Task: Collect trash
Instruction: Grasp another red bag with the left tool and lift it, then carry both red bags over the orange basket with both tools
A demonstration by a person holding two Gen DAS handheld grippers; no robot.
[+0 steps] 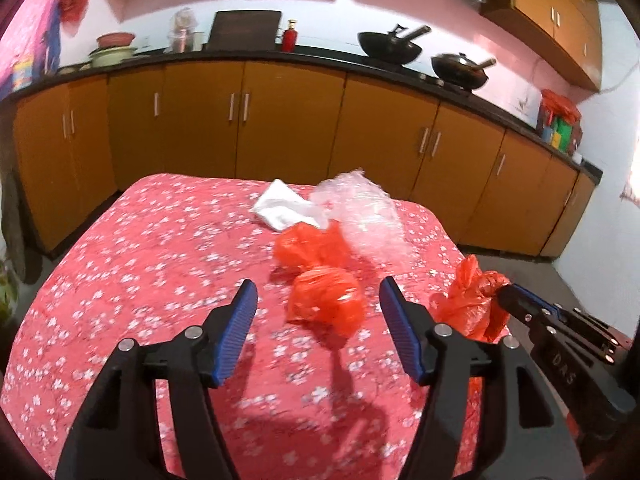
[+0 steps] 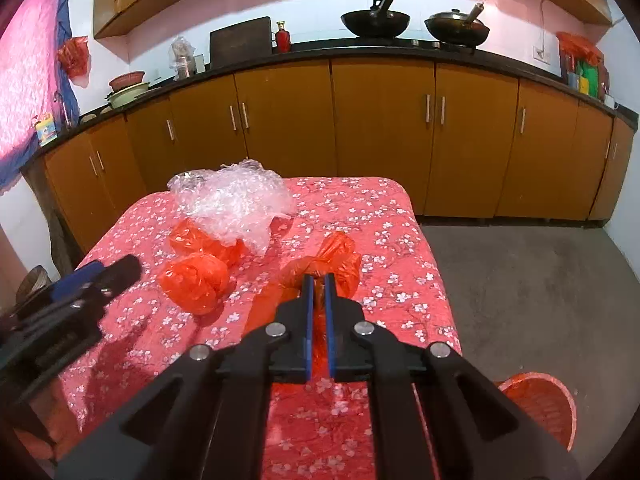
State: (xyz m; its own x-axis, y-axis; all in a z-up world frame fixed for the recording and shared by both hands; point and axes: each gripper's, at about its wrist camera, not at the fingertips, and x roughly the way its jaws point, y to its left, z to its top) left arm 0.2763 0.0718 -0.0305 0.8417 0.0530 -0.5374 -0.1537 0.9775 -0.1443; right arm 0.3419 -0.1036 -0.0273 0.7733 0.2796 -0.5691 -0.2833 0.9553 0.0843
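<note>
Trash lies on a table under a red flowered cloth (image 1: 140,280) (image 2: 400,248). My right gripper (image 2: 319,278) is shut on a crumpled red plastic bag (image 2: 336,258), which also shows at the right in the left wrist view (image 1: 468,304), with the right gripper (image 1: 506,294) beside it. My left gripper (image 1: 318,294) is open, its blue pads either side of a second red bag (image 1: 326,300) (image 2: 194,282) that lies just beyond them, untouched. A third red bag (image 1: 308,248) (image 2: 192,238), clear bubble wrap (image 1: 364,212) (image 2: 236,200) and a white paper (image 1: 280,204) lie farther back.
A red mesh basket (image 2: 540,408) stands on the grey floor (image 2: 520,280) right of the table. Orange cabinets (image 2: 380,132) under a dark counter with woks (image 2: 376,22) run along the back wall. My left gripper (image 2: 96,276) enters the right wrist view at the left.
</note>
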